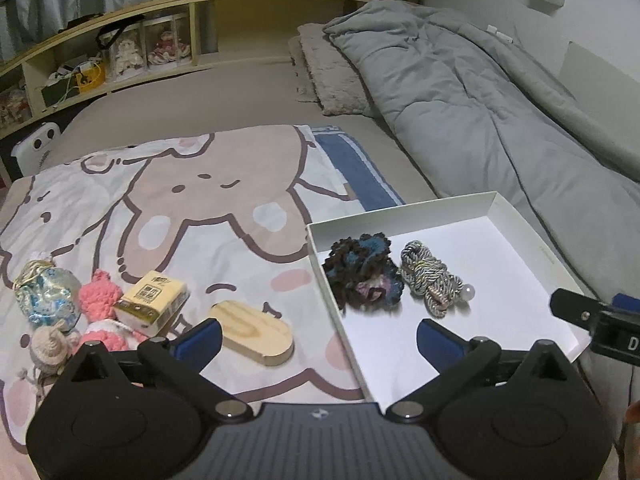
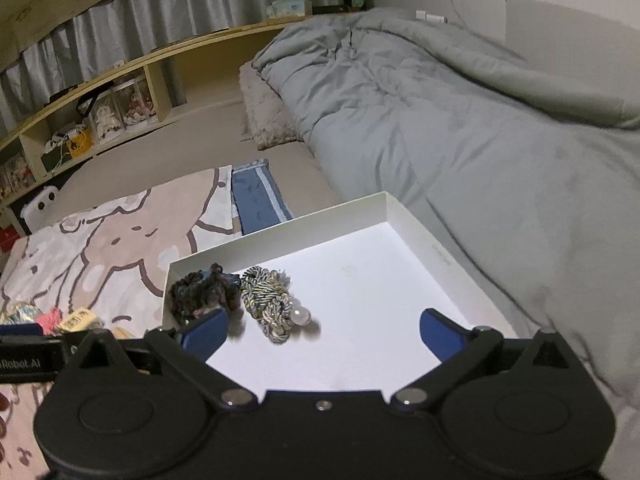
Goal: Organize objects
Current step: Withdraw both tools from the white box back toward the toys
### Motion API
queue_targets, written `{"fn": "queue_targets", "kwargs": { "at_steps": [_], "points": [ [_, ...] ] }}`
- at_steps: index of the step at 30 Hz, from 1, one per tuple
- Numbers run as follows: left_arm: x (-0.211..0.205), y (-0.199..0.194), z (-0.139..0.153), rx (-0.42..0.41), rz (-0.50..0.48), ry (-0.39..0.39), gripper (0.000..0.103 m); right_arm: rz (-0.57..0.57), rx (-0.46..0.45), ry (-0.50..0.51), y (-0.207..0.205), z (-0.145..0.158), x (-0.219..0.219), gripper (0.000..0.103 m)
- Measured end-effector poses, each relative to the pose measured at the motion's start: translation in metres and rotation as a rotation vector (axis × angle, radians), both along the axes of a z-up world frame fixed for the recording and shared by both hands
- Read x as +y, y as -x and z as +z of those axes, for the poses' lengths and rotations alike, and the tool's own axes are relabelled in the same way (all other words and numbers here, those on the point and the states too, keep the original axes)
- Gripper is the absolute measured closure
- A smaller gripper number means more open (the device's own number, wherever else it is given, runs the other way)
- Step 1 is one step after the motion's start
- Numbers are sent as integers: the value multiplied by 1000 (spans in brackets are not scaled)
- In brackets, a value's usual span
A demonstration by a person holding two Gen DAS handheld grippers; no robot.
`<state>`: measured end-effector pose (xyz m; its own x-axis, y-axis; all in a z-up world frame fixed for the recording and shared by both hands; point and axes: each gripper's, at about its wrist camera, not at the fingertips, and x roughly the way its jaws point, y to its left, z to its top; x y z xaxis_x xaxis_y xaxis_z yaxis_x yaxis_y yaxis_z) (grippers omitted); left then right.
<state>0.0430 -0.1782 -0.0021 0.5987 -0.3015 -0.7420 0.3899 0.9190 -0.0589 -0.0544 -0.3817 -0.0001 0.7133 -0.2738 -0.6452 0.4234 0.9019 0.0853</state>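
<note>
White cardboard first: on the left wrist camera the shallow box [image 1: 516, 216] sits on the bed, with a dark knitted scrunchie [image 1: 362, 274] and a silver-grey braided cord [image 1: 430, 276] lying side by side in its near left corner, a pearl at the cord's end. Left tongs [image 1: 318, 340] gape wide, nothing between them, straddling the box's left wall. On the cartoon blanket [image 1: 192, 184] lie a wooden block [image 1: 254, 330], a tissue pack [image 1: 154, 298], a pink knitted doll [image 1: 100, 300], a brocade pouch [image 1: 46, 292] and a beige knitted toy [image 1: 50, 346].

Over to the right wrist camera: right tongs [image 2: 324, 334] also stand wide and empty above the box [image 2: 424, 236] floor. Scrunchie [image 2: 200, 292] and cord [image 2: 268, 300] touch near the left blue pad. Grey duvet [image 2: 460, 120] lies alongside.
</note>
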Motion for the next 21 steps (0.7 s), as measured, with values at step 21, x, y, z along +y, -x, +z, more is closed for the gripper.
{"fn": "queue_targets", "kwargs": {
  "at_steps": [21],
  "points": [
    [68, 5, 9, -77, 73, -8, 0, 54, 31, 55, -4, -1, 37, 0]
  ]
}}
